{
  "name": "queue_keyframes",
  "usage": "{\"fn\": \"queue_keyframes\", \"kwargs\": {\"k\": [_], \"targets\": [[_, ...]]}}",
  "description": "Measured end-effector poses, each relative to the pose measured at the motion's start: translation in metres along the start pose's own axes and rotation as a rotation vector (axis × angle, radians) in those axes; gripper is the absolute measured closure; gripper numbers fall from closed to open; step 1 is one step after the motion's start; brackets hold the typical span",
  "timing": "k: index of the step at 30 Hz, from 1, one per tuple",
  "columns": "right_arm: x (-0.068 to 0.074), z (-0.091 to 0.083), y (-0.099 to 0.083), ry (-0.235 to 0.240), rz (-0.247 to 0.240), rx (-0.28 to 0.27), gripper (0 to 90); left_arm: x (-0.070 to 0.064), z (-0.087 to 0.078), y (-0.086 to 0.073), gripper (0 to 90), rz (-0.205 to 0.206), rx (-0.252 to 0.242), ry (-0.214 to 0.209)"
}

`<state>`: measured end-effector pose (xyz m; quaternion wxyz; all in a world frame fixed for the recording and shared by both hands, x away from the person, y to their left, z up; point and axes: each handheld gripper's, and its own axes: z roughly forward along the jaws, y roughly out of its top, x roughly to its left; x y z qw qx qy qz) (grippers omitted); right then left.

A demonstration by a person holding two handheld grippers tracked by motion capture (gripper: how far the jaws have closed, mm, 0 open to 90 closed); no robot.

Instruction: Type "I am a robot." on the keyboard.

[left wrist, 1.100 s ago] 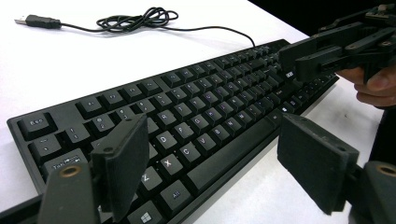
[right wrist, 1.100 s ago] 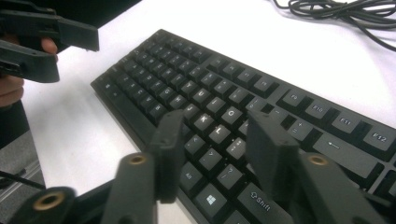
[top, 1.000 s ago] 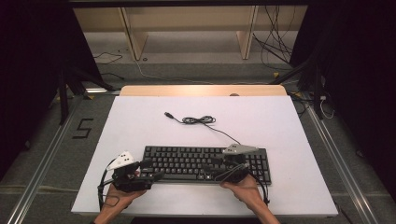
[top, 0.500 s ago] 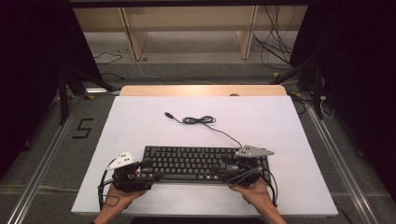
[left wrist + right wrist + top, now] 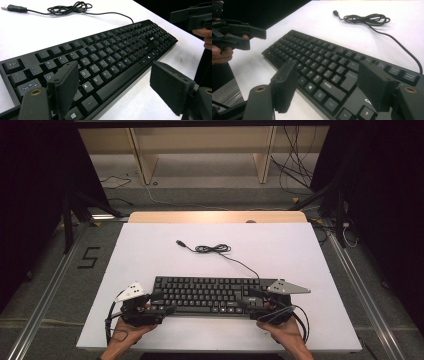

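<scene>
Both grippers, left [image 5: 159, 309] and right [image 5: 250, 308], wide open, empty, straddling keyboard [image 5: 210, 294] ends; probably pre-grasp, next close on edges.

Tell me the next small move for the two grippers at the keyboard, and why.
Probably close both on the keyboard ends. The left gripper and right gripper are open, each straddling the front edge at its own end; neither grips yet.
</scene>
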<state>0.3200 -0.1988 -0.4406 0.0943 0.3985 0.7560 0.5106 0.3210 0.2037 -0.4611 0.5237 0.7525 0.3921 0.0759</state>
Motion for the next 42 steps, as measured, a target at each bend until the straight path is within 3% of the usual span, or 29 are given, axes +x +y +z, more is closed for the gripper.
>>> {"fn": "queue_keyframes", "kwargs": {"k": [21,42], "targets": [[-0.006,-0.030,-0.022,-0.062,-0.017,-0.045,30.9,-0.003,-0.005,-0.005,22.0,-0.013,0.000,-0.014],[-0.006,-0.031,-0.022,-0.062,-0.024,-0.054,30.7,-0.002,-0.006,-0.004,21.9,-0.007,-0.005,-0.006]]}}
